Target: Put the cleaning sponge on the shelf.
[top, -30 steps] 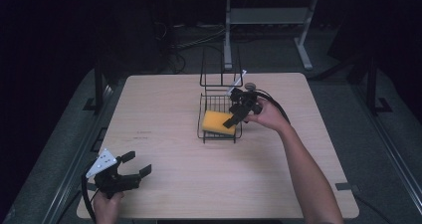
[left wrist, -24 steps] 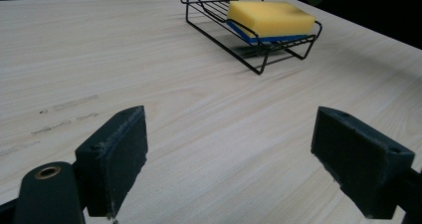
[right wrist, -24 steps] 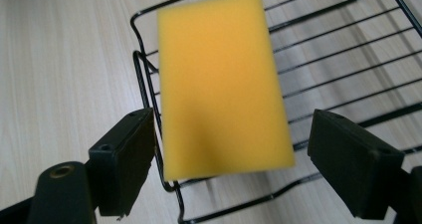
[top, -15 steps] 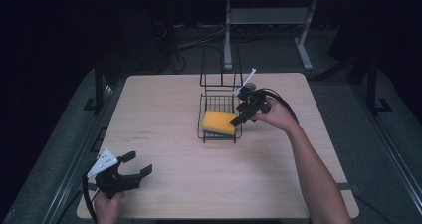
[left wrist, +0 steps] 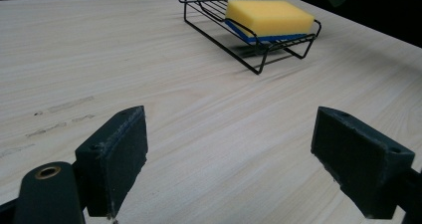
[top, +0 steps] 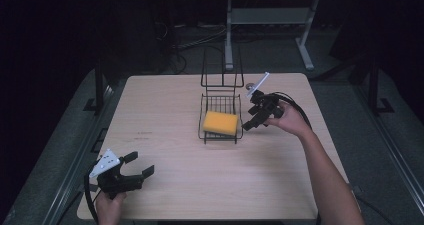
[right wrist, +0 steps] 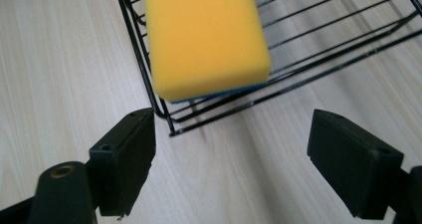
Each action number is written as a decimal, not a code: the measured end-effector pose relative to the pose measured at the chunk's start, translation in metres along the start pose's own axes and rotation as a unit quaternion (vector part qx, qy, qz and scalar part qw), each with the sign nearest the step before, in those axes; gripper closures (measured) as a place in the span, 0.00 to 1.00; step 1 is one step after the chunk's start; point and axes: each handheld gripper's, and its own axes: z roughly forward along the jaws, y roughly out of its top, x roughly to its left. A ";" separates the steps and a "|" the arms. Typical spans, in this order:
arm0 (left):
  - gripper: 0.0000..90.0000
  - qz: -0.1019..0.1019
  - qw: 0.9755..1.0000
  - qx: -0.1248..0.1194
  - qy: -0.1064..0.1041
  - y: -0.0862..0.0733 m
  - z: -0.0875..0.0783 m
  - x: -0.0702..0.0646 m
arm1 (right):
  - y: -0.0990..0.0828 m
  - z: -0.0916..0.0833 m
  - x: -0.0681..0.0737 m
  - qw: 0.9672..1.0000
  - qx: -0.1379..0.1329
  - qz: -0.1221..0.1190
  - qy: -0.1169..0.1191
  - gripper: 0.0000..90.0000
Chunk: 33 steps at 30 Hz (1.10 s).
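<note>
Both grippers stand wide with nothing between their jaws. The right gripper [top: 251, 122] hovers just beside the wire rack [top: 220, 135], at the rack's right edge, and the sponge [top: 220, 123] lies flat in the rack just ahead of it; from the right gripper view the sponge [right wrist: 204, 37] sits yellow side up with a strip of blue showing underneath, well inside the rack's black rim [right wrist: 149, 79]. To my eye the placing looks done: the sponge rests in the rack and nothing grips it, so what is left seems to be only drawing the right gripper clear.

The left gripper [top: 131, 171] sits well apart, low over the near corner of the worktop [top: 170, 100], with the rack [left wrist: 249, 55] far ahead of it. Beyond the right gripper the rack's tall wire back [top: 222, 67] rises. Nothing lies between either gripper and the rack; a careless pull-back could catch the rim.
</note>
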 end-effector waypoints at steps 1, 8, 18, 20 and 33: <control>0.16 0.000 1.000 0.001 0.000 0.000 0.000 0.000 | -0.002 -0.001 0.000 1.000 0.000 0.001 -0.002 0.21; 0.16 0.000 1.000 0.004 -0.002 -0.001 0.000 0.000 | -0.016 -0.004 0.005 1.000 0.004 0.004 -0.006 0.21; 0.16 0.000 1.000 0.001 -0.002 -0.001 -0.001 -0.001 | -0.034 -0.002 0.012 0.999 0.025 0.008 -0.018 0.21; 0.16 0.003 1.000 0.002 -0.002 -0.001 0.000 -0.001 | -0.037 -0.003 0.013 1.000 0.024 0.007 -0.016 0.21; 0.16 0.003 1.000 0.003 -0.002 -0.001 0.001 -0.003 | -0.066 -0.008 0.024 0.999 0.029 0.015 -0.021 0.21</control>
